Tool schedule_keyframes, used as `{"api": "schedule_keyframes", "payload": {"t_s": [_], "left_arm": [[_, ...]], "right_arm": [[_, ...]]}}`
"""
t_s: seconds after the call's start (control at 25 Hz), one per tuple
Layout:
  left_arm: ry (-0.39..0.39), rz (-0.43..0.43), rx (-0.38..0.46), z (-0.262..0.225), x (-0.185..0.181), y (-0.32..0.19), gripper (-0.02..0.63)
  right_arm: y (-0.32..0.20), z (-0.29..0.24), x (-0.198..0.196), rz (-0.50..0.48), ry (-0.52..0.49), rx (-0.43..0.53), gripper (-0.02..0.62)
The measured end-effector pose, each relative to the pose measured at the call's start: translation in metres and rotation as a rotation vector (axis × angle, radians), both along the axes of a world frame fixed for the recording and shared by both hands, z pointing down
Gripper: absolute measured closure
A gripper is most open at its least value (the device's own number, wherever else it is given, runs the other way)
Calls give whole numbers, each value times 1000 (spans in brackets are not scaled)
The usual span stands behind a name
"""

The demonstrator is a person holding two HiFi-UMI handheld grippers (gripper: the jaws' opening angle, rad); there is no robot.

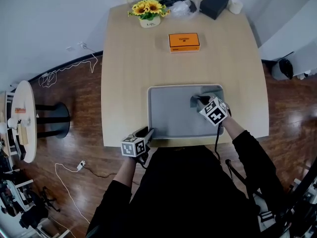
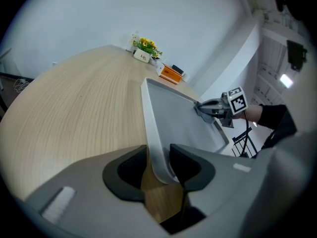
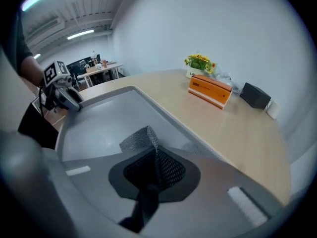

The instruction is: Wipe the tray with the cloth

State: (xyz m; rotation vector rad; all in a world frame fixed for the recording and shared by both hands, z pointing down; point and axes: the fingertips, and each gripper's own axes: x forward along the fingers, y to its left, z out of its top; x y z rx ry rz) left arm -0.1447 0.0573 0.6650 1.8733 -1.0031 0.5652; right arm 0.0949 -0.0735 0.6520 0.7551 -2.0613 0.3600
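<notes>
A grey tray (image 1: 173, 114) lies at the near edge of the wooden table (image 1: 129, 78). My left gripper (image 1: 147, 134) is shut on the tray's near-left rim (image 2: 157, 158), its pads pinching the lip. My right gripper (image 1: 198, 101) is over the tray's right part, shut on a dark grey mesh cloth (image 3: 148, 152). The cloth sticks out past the jaws and rests on the tray floor (image 3: 109, 118). In the left gripper view the right gripper (image 2: 204, 108) shows at the tray's far side; in the right gripper view the left gripper (image 3: 74, 103) holds the far rim.
An orange box (image 1: 184, 41) lies mid-table beyond the tray. At the far edge stand a pot of yellow flowers (image 1: 149, 11), a black box (image 1: 214, 4) and a plastic bag (image 1: 181, 6). A small round side table (image 1: 23, 125) stands left on the wood floor.
</notes>
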Motion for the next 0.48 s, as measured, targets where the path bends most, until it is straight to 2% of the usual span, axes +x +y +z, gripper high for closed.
{"api": "schedule_keyframes", "payload": {"t_s": [0.16,0.28,0.48], "left_arm": [[4,4,3,0,-2,0,474],[5,10,0,-1,-2,1,474],[6,17,-3,-3,0,2,474]], "right_arm": [[76,0,-23,-84,-79,-86,591],[129,-1,-37,-180,-96,-150,591],[161,-1,-49,-303,-89,-166,591]]}}
